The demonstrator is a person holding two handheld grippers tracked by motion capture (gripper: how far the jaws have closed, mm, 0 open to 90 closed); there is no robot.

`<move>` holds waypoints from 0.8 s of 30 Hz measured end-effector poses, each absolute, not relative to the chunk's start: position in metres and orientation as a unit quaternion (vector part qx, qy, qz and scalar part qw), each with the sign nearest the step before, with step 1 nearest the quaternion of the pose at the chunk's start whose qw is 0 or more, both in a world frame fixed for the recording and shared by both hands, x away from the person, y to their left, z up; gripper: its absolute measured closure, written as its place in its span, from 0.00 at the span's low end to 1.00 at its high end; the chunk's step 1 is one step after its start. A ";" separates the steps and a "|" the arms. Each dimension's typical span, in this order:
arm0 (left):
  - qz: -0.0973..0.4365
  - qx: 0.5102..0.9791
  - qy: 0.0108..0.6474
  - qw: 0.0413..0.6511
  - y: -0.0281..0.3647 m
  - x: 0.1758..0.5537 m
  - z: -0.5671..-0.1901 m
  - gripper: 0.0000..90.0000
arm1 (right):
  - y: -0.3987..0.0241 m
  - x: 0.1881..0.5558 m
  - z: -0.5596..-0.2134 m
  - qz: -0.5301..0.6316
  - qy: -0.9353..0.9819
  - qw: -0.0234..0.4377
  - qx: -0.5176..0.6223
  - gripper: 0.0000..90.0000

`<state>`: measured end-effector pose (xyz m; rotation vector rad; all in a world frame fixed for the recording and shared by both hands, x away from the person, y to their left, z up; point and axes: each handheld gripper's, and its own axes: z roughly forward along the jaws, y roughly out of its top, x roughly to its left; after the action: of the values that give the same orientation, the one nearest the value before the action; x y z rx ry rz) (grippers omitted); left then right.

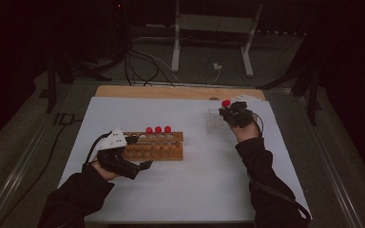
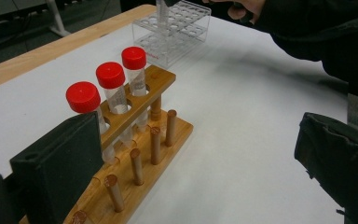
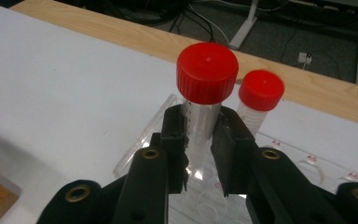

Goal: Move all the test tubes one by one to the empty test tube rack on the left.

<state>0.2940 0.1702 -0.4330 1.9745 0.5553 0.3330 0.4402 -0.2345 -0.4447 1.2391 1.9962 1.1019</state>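
A wooden rack (image 1: 154, 145) (image 2: 135, 154) holds three clear tubes with red caps (image 1: 158, 129) (image 2: 110, 74) in its back row. My left gripper (image 1: 140, 152) (image 2: 196, 140) is open at the rack's left end, one jaw close beside the rack, the other well off it. At the far right stands a clear plastic rack (image 1: 214, 123) (image 2: 177, 28) (image 3: 303, 158). Over it my right gripper (image 1: 233, 114) (image 3: 203, 126) is shut on a red-capped tube (image 1: 225, 102) (image 3: 207, 72), held upright just below the cap. A second red-capped tube (image 3: 261, 91) stands in the clear rack right behind it.
Both racks stand on a white sheet (image 1: 195, 190) that covers a wooden table (image 1: 171, 91). The wooden rack's front row is bare pegs (image 2: 137, 165). Cables and a metal stand (image 1: 209, 28) lie on the floor beyond the table's far edge.
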 end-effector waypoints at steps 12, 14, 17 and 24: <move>0.135 0.818 0.226 0.511 0.169 0.293 -0.430 0.02 | -0.235 0.427 -0.420 0.422 0.740 0.286 0.439 0.83; 0.135 0.819 0.226 0.510 0.168 0.292 -0.430 0.02 | -0.234 0.424 -0.416 0.422 0.742 0.289 0.433 0.83; 0.134 0.820 0.223 0.510 0.167 0.291 -0.429 0.02 | -0.232 0.419 -0.411 0.425 0.746 0.287 0.425 0.83; 0.135 0.821 0.220 0.509 0.165 0.290 -0.428 0.02 | -0.225 0.402 -0.409 0.431 0.761 0.274 0.400 0.83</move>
<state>0.2904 0.1651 -0.4281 1.9778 0.5290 0.3240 0.4024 -0.2252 -0.4095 1.0769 2.0462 1.1577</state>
